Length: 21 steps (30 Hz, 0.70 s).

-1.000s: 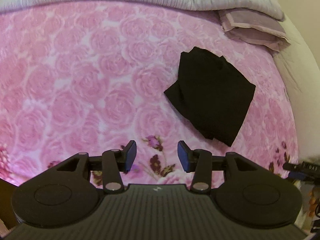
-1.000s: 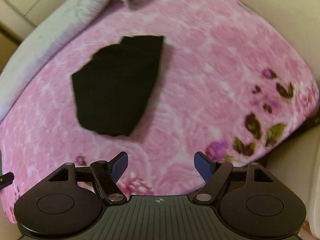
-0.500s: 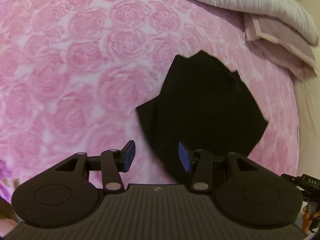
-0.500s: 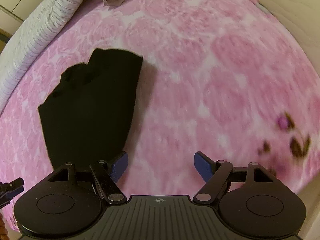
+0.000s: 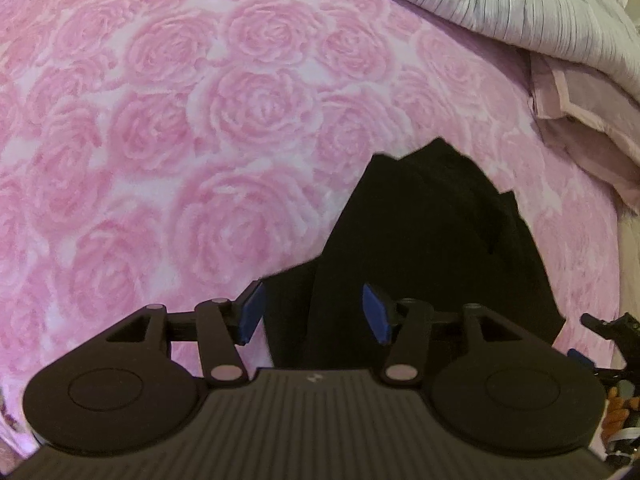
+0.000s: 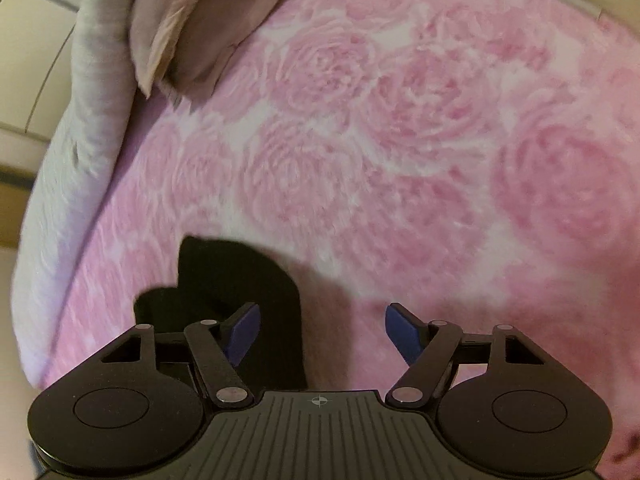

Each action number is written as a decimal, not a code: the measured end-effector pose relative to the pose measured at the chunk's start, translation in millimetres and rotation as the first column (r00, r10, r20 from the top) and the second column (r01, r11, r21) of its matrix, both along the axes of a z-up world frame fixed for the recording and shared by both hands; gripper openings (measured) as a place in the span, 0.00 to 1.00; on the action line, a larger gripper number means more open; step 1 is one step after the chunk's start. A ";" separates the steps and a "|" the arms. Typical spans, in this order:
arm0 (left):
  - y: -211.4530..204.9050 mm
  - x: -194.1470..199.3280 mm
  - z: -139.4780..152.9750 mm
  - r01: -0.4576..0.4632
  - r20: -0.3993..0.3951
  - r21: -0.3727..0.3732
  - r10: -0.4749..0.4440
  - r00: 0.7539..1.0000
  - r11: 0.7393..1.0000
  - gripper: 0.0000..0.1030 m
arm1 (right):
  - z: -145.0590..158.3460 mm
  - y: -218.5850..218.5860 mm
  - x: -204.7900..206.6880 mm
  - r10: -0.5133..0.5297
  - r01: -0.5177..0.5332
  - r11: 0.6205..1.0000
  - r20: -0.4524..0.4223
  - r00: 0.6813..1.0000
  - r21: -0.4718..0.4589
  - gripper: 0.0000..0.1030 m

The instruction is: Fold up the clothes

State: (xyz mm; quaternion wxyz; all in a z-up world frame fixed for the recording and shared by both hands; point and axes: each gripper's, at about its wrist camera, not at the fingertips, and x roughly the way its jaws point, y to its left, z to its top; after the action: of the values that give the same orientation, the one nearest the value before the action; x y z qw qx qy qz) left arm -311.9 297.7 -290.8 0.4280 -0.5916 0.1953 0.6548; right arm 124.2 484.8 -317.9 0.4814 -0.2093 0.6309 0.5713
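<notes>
Left gripper (image 5: 313,316): jaws spread and opening, pinching nothing, hung over the near left edge of the black garment (image 5: 432,248), seemingly to take that edge. Right gripper (image 6: 322,336): jaws wide, easing inward, empty, straddling the garment's right edge with the left pad over cloth. Lying crumpled on the rose-print bed cover (image 5: 160,120), near the pale pillowcase (image 5: 580,136) and striped quilt (image 5: 520,4); likely spread flat there for folding.
</notes>
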 end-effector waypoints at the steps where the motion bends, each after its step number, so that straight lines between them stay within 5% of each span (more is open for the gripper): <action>1: 3.3 -1.2 -0.5 0.000 0.000 0.010 0.000 1.000 1.000 0.49 | -6.3 4.5 0.1 -0.018 0.018 1.000 -0.019 1.000 -0.007 0.69; 6: 20.4 -5.7 -5.9 -0.017 0.000 0.035 0.017 1.000 0.999 0.51 | -43.5 24.4 -6.0 -0.069 0.063 0.997 -0.117 0.991 -0.054 0.65; 7: 22.3 -6.6 -7.8 -0.025 0.003 0.035 0.025 1.000 0.999 0.51 | -50.8 25.2 -9.1 -0.062 0.053 0.997 -0.141 0.988 -0.065 0.46; 8: 23.3 -7.8 -8.9 -0.032 0.009 0.033 0.032 0.999 0.999 0.51 | -58.5 25.7 -12.7 -0.049 0.035 0.996 -0.170 0.984 -0.083 0.05; 13: 26.2 -13.6 -6.7 -0.031 0.024 0.041 0.030 0.999 0.999 0.51 | -44.0 -5.1 -15.7 0.052 -0.055 0.998 -0.115 0.992 -0.023 0.01; 21: 70.7 -16.3 -7.7 0.015 0.107 0.087 -0.024 0.994 0.996 0.51 | -17.0 -89.8 12.8 -0.004 0.000 0.997 -0.053 0.999 -0.081 0.01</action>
State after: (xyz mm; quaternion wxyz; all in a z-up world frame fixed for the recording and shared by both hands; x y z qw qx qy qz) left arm -328.2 368.4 -298.5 0.4692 -0.6054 0.1492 0.6253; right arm 137.0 394.9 -334.9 0.4562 -0.2130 0.6662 0.5502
